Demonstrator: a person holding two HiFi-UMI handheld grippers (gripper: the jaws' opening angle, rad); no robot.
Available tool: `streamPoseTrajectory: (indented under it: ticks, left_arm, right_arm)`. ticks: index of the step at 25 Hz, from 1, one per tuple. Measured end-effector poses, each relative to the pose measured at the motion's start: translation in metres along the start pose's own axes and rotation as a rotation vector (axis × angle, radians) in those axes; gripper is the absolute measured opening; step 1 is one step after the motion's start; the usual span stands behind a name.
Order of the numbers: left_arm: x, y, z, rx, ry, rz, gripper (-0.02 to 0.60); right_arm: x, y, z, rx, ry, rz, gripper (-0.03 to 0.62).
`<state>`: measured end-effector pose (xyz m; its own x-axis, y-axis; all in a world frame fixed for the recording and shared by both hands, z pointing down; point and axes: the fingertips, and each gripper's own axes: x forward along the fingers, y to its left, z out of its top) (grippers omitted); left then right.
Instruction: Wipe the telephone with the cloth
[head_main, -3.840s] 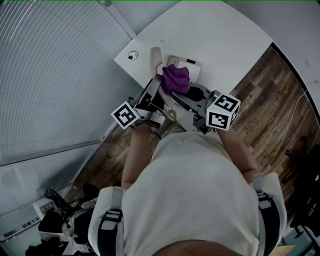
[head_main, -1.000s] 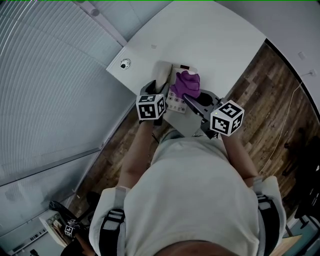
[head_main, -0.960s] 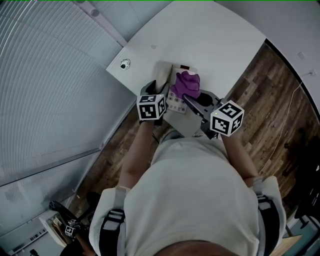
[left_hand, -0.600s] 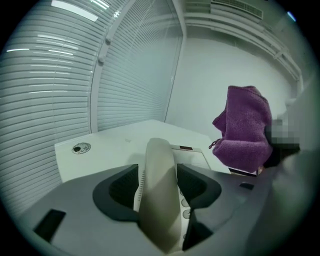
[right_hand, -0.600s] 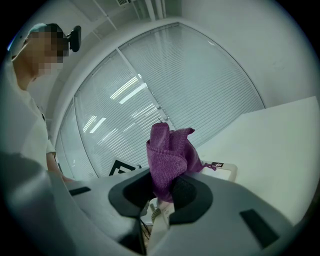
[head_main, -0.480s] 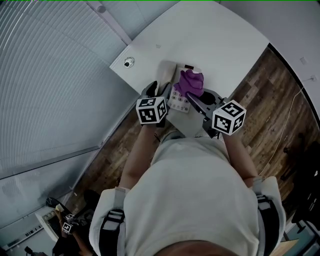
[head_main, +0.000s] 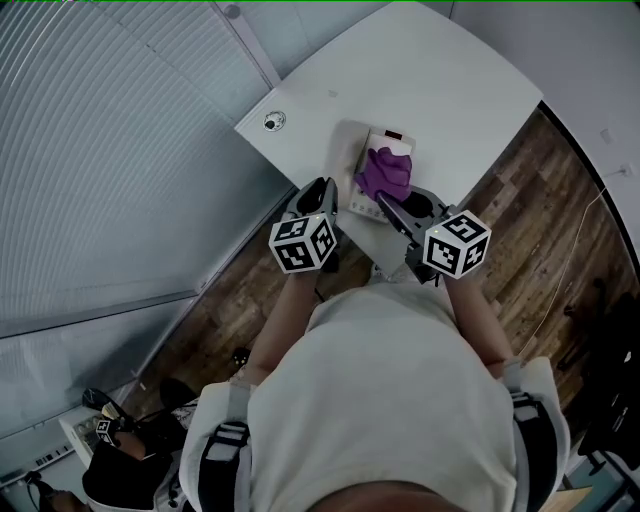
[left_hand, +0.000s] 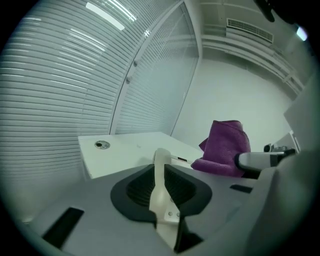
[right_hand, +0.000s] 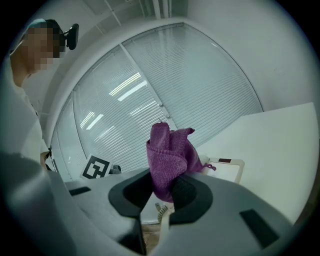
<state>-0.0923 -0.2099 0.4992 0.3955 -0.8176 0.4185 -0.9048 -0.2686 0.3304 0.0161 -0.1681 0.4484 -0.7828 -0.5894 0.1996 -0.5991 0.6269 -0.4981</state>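
Left tongs (left_hand: 162, 186) have just been closing, and now they pinch the cream handset (left_hand: 160, 159) edge-on between the dark pads. Right tongs (right_hand: 162, 192) are clenched on the purple cloth (right_hand: 167, 150) — its bunched top stands up above the jaws. From the head view the cloth sits over the telephone (head_main: 388, 143) — touching or not, I cannot tell. The telephone rests near the front edge of the white table (head_main: 440, 70).

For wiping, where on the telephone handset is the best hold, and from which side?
Probably the slim middle of the handset, across its narrow width, from the near end: the left gripper has just been closing its jaws on it there, leaving the far end clear for the cloth.
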Motion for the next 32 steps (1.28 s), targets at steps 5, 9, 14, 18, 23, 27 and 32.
streamPoseTrajectory:
  ticks: [5, 9, 14, 18, 23, 27, 32]
  left_arm:
    - [-0.030, 0.004, -0.008, -0.036, 0.006, -0.028, 0.037]
    - [-0.049, 0.004, -0.015, -0.063, 0.015, -0.059, 0.026]
    - [-0.079, -0.004, -0.024, -0.073, 0.023, -0.106, 0.026]
    - [-0.100, -0.012, -0.040, -0.053, 0.060, -0.150, 0.026]
    - [-0.129, -0.017, -0.067, -0.039, 0.108, -0.176, 0.026]
    - [-0.151, -0.027, -0.086, -0.035, 0.131, -0.196, 0.026]
    - [-0.177, -0.042, -0.101, -0.042, 0.129, -0.223, 0.026]
  right_arm:
    - [0.001, 0.025, -0.009, -0.014, 0.003, -0.010, 0.091]
    - [-0.001, 0.042, -0.017, -0.050, 0.013, -0.037, 0.090]
    - [-0.008, 0.070, -0.032, -0.118, 0.029, -0.078, 0.091]
    - [-0.016, 0.087, -0.049, -0.120, 0.033, -0.103, 0.091]
    - [-0.032, 0.105, -0.073, -0.087, 0.027, -0.141, 0.090]
    - [-0.050, 0.118, -0.092, -0.062, 0.026, -0.170, 0.091]
    - [-0.070, 0.139, -0.108, -0.061, 0.021, -0.186, 0.091]
